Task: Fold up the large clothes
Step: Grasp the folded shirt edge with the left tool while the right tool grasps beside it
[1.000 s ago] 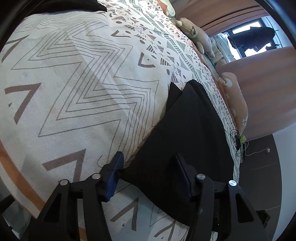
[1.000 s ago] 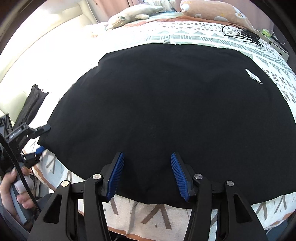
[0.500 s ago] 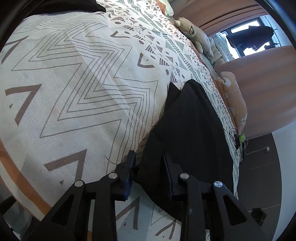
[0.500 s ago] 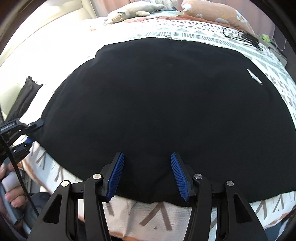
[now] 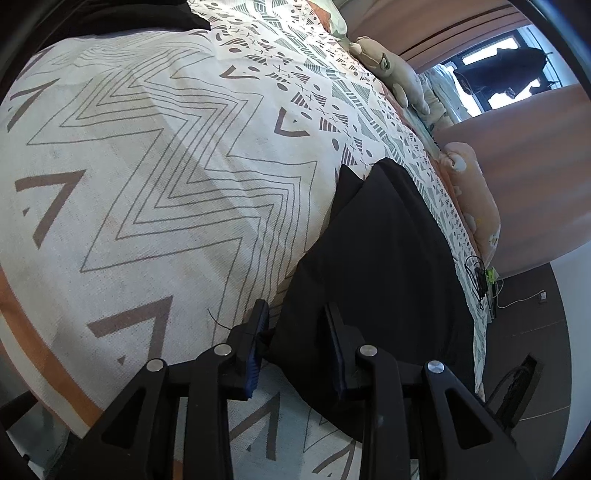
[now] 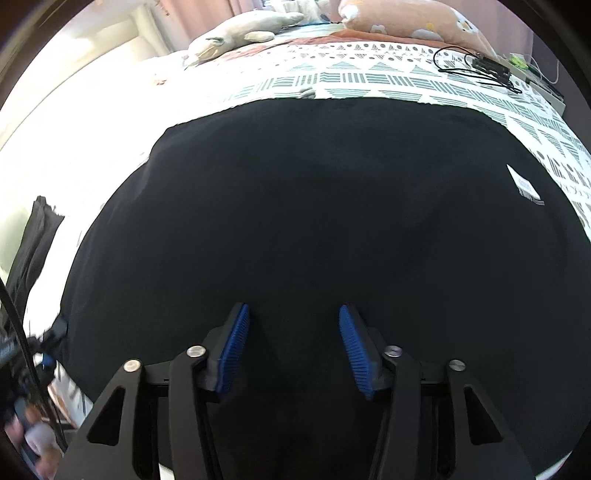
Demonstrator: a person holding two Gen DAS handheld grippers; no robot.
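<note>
Sunlit bedroom, with a bed (image 5: 155, 177) under a zigzag-patterned cover filling most of both views. Spread flat across it lies the black garment (image 6: 314, 229), its near hem toward me and a small white label (image 6: 526, 186) near its right side. Soft toys (image 6: 240, 29) and a cable (image 6: 476, 64) sit at the far edge, well apart from the cloth. I judge I'm at the gripping step before the first fold. My left claw (image 5: 295, 336) has narrowed around the garment's near corner; the cloth sits between the pads, though I cannot tell if they truly pinch it. My right claw (image 6: 293, 347) is spread over the hem and closing, nothing pinched yet. Next I need both corners secured, then lifted together.
</note>
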